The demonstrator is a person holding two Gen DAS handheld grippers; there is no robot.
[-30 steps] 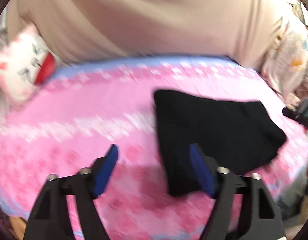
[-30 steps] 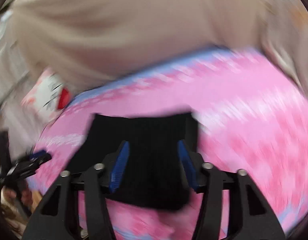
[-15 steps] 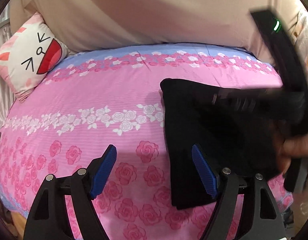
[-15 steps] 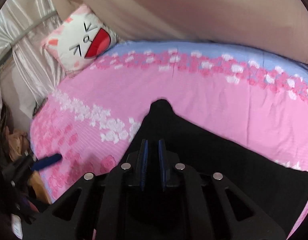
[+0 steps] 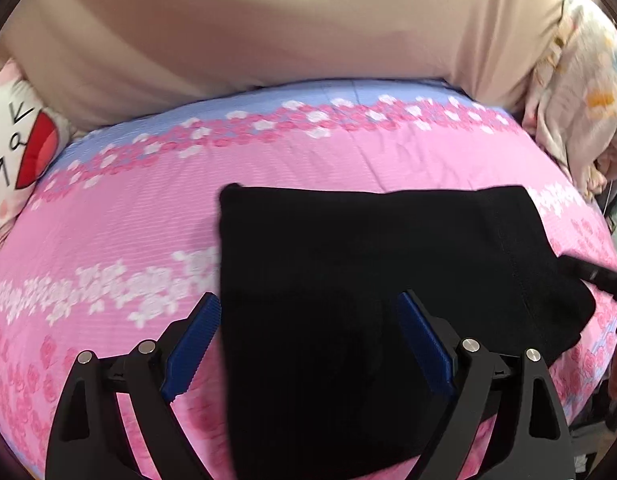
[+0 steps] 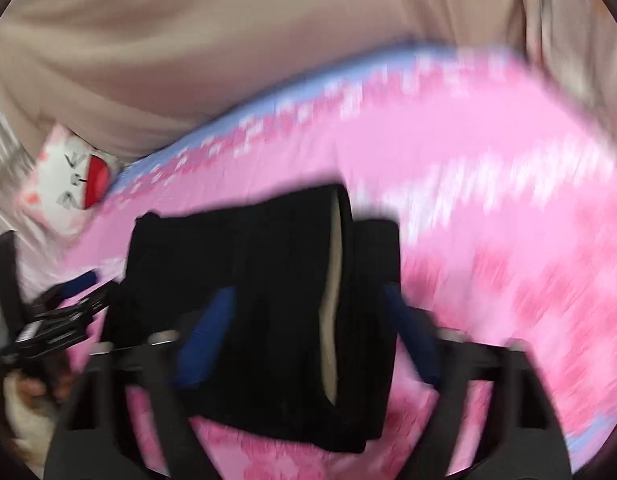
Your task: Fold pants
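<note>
Black pants (image 5: 368,280) lie beneath both downward-tilted, spread claws.

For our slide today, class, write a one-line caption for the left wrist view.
Open left gripper poised over folded black pants lying on a pink floral bedsheet.

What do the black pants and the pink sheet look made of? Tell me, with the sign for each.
Black pants: soft matte fabric, probably knit or cotton; it reflects no light, drapes limp, and a stitched seam runs down one side. Pink sheet: thin printed woven cloth, likely cotton or polyester; fine ribbed lines and a flat flower print show.
</note>
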